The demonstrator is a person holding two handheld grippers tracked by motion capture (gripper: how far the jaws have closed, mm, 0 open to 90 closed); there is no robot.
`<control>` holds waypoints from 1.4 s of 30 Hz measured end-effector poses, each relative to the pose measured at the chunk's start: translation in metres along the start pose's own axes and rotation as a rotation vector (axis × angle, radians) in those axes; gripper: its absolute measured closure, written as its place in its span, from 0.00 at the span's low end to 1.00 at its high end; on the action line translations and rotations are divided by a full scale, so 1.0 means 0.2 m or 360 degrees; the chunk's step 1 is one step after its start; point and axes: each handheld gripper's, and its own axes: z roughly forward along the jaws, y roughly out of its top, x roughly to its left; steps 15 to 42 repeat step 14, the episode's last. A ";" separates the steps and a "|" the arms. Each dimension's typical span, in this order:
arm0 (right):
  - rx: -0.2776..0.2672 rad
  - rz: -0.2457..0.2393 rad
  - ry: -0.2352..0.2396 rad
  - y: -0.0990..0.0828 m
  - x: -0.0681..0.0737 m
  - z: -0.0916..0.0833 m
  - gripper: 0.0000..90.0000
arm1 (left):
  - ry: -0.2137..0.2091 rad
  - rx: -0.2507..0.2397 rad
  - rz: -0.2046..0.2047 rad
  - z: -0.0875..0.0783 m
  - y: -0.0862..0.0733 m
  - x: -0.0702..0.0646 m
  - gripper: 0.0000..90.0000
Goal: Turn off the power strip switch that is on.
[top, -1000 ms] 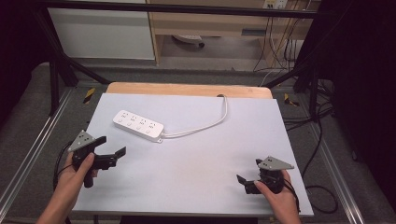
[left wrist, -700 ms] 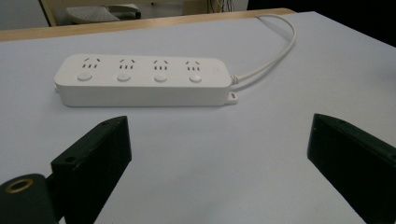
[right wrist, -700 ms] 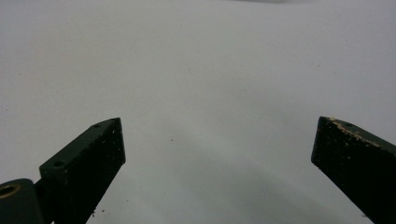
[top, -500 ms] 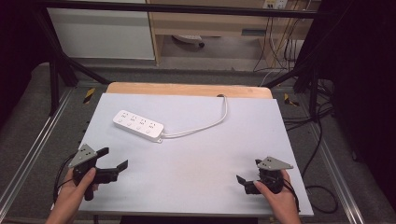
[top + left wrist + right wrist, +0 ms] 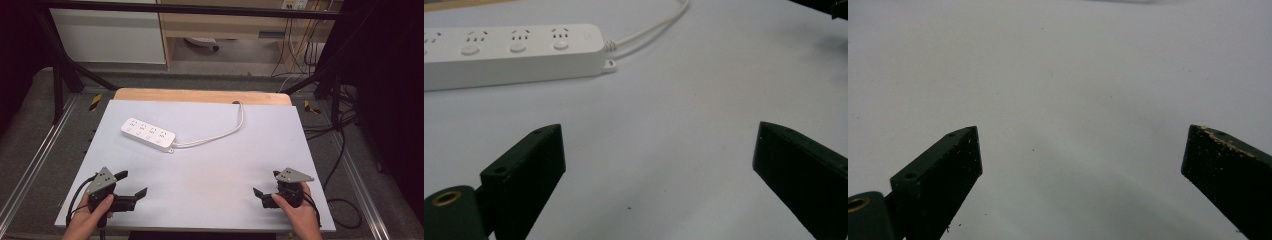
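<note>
Idling at the near edge, both grippers empty, power strip untouched.

Left gripper sits lower left of the high view, jaws wide apart, nothing between them; its own view has the white power strip in the upper left, well ahead of the jaws and apart from them. Right gripper sits lower right, jaws also spread, over bare grey tabletop. Strip lies flat, upper left of centre on the table, angled, four sockets up, none with a plug in it. Its white cord curves off to the table's far edge. Judgement: work on the strip hasn't started, no contact, no grasp. Left: the whole job, starting with the approach; left gripper is nearer.
</note>
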 end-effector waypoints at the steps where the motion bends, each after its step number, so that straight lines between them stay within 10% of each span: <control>1: 0.0000 0.0001 0.0002 0.00 0.00 0.00 0.04 | 0.0004 0.0014 0.0002 0.00 -0.01 0.00 0.07; 13: 0.0038 0.0027 -0.0087 -0.02 -0.01 0.02 0.04 | 0.0126 -0.0009 -0.0144 -0.05 -0.09 0.13 0.09; 42: 0.0050 0.0046 -0.0109 -0.02 -0.01 0.03 0.04 | 0.0131 -0.0009 -0.0139 -0.05 -0.09 0.14 0.09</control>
